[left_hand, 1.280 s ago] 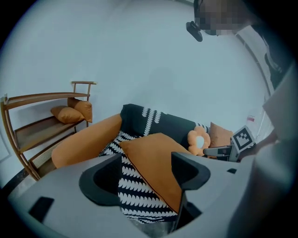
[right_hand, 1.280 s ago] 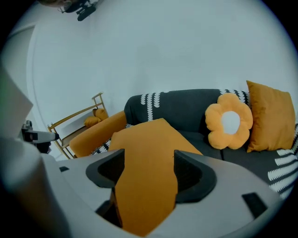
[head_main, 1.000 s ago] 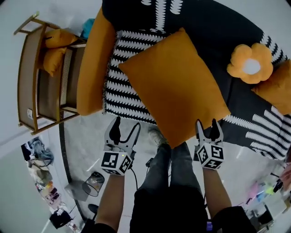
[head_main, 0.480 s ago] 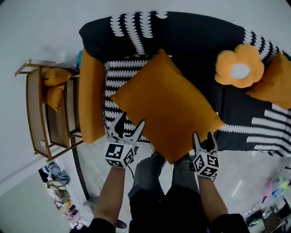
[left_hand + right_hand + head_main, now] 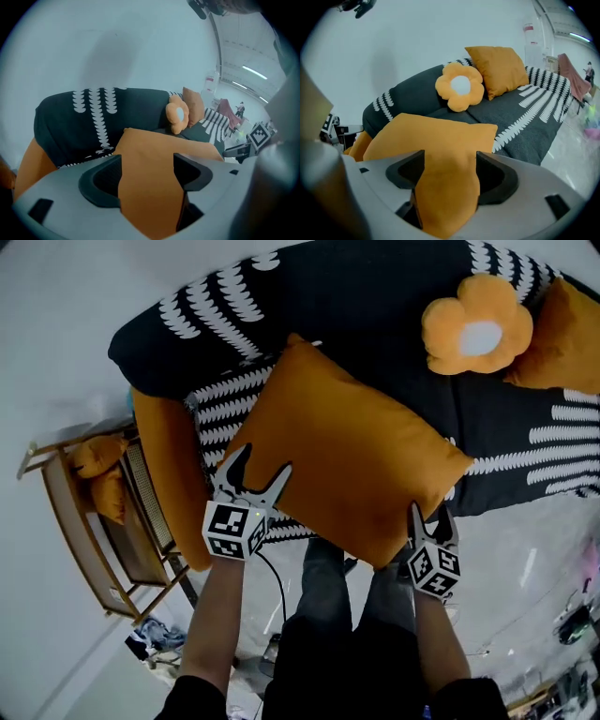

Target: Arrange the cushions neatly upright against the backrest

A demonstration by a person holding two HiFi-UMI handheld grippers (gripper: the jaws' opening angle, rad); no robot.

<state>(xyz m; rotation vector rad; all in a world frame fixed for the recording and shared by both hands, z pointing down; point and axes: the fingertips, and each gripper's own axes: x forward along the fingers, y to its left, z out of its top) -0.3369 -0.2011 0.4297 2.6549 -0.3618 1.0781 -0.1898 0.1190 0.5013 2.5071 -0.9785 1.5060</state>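
Note:
A big orange cushion (image 5: 347,465) lies slanted over the sofa seat in the head view. My left gripper (image 5: 262,463) has its near left edge between its jaws, and my right gripper (image 5: 431,514) has the near right corner. In the left gripper view the orange cushion (image 5: 150,154) fills the gap of the left gripper (image 5: 146,171). In the right gripper view a bunched fold of the cushion (image 5: 436,133) sits in the right gripper (image 5: 446,173). Both pairs of jaws are opening, with the fabric still pinched between them. The dark backrest (image 5: 375,296) runs behind.
A flower-shaped cushion (image 5: 476,326) and another orange cushion (image 5: 567,334) lean at the sofa's right end. An orange bolster (image 5: 169,465) forms the left armrest. A wooden rack (image 5: 84,521) with orange cushions stands left of the sofa. The person's legs are below.
My left gripper moved right onto the cushion's left edge, which it stood clear of before. The right gripper stays at the near corner. The sofa has shifted in the head view.

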